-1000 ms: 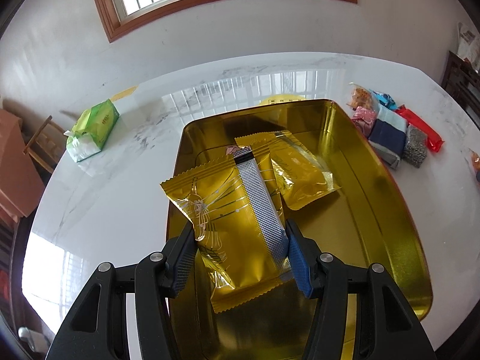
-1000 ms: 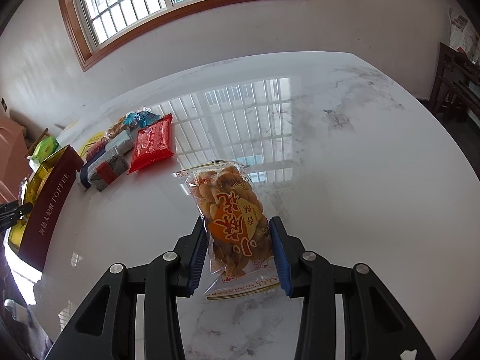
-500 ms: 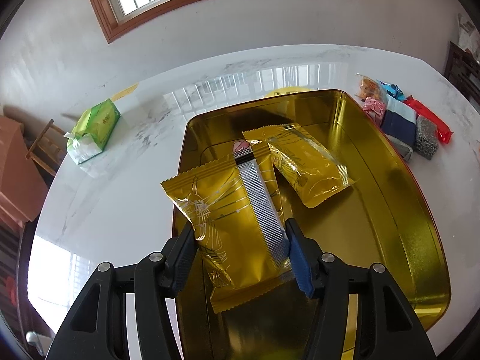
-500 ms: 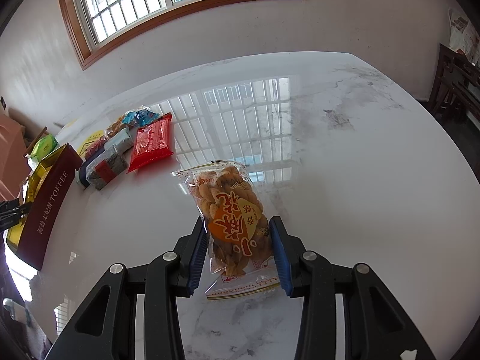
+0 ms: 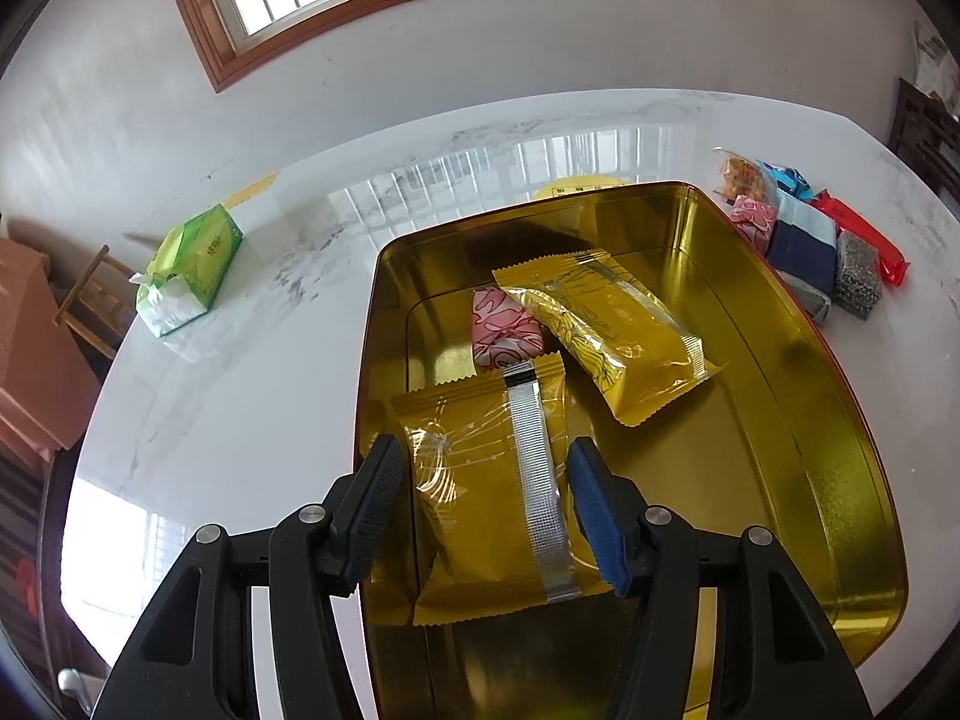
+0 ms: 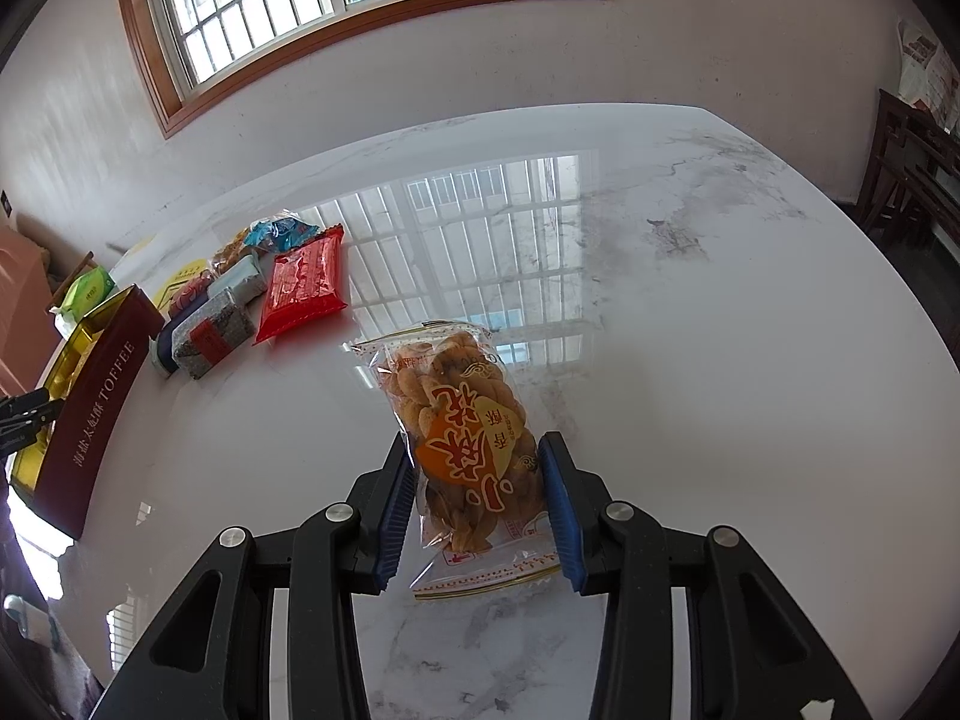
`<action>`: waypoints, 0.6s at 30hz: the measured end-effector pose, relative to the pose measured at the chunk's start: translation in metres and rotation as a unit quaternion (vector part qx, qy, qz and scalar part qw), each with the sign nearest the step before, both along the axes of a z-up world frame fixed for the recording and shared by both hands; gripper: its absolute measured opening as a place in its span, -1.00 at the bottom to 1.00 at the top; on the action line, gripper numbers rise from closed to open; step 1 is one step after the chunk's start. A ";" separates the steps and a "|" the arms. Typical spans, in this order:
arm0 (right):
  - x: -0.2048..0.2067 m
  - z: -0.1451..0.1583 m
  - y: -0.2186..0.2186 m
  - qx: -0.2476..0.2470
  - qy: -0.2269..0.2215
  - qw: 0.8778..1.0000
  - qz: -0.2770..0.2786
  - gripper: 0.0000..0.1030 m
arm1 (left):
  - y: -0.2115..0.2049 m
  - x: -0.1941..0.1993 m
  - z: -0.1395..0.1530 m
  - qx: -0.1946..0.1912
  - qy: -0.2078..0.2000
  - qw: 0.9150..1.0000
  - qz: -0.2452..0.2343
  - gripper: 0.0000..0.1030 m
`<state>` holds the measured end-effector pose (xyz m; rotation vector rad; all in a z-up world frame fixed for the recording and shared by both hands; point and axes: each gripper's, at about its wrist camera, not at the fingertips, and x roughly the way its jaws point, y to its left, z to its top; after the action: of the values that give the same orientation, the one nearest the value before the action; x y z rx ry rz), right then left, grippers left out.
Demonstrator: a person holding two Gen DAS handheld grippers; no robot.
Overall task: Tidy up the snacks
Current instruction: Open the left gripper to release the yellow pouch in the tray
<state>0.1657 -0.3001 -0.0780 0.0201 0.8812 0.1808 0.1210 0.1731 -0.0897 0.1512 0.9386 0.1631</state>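
In the left wrist view a gold packet with a silver seam (image 5: 474, 516) lies in the open gold tin (image 5: 822, 396). It sits between the fingers of my left gripper (image 5: 486, 480), whose pads stand slightly off it, so the gripper is open. Deeper in the tin lie a second gold packet (image 5: 612, 330) and a small pink packet (image 5: 504, 330). In the right wrist view my right gripper (image 6: 480, 492) is shut on a clear bag of twisted fried dough (image 6: 462, 420), low over the white marble table (image 6: 720, 390).
Several loose snacks (image 5: 804, 246) lie right of the tin, among them a red packet (image 6: 303, 288). The tin's maroon side (image 6: 102, 396) faces the right gripper. A green tissue pack (image 5: 192, 264) sits far left. Dark wooden chairs (image 6: 912, 180) stand past the table's right edge.
The gold packet has slipped from its raised, tilted hold and now lies lower and flatter in the tin. The right gripper and its bag have not moved.
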 end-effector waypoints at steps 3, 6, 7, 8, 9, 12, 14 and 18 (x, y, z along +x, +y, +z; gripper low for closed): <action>0.000 -0.001 0.000 -0.002 0.000 1.000 0.000 -0.26 | -0.001 -0.002 0.002 0.000 -0.003 1.000 0.004 0.15; 0.000 -0.001 0.001 -0.004 0.000 1.000 0.000 -0.26 | -0.003 -0.006 0.007 -0.007 -0.010 1.000 0.000 0.15; 0.000 -0.001 0.001 -0.004 0.000 1.000 0.000 -0.26 | -0.004 -0.008 0.010 -0.010 -0.014 1.000 -0.001 0.15; 0.000 -0.001 0.001 -0.005 0.000 1.000 0.000 -0.26 | -0.005 -0.010 0.012 -0.010 -0.017 1.000 -0.003 0.16; 0.000 -0.001 0.001 -0.006 0.000 1.000 0.000 -0.26 | -0.006 -0.012 0.015 -0.010 -0.020 1.000 -0.003 0.17; 0.000 0.000 0.001 -0.005 0.001 1.000 0.000 -0.26 | -0.010 -0.017 0.022 -0.006 -0.030 1.000 -0.004 0.19; 0.000 0.000 0.002 -0.006 0.001 1.000 -0.001 -0.27 | -0.013 -0.021 0.028 0.002 -0.038 0.999 -0.004 0.19; -0.003 0.002 0.002 0.006 0.000 1.000 -0.005 -0.27 | -0.018 -0.029 0.037 0.014 -0.052 0.999 0.001 0.20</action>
<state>0.1632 -0.2984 -0.0762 0.0358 0.8789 0.1769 0.0917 0.1555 -0.0528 0.1662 0.8339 0.1836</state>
